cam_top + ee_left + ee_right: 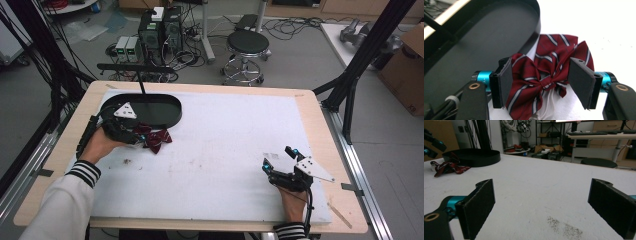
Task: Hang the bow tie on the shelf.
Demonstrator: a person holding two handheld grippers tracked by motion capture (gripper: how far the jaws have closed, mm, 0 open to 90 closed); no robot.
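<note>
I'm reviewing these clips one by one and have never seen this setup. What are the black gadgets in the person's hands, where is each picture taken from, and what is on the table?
A person holds hand-operated tongs in each hand; there is no robot arm. The high view looks down on the table. The other two pictures come from cameras riding on each tool, looking along its two black jaws.

On the white mat lie a dark red striped bow tie and, beside it, an oval black tray.

The left tongs stand open with the bow tie between the pads, not yet squeezed. The right tongs are open over bare mat, holding nothing.
</note>
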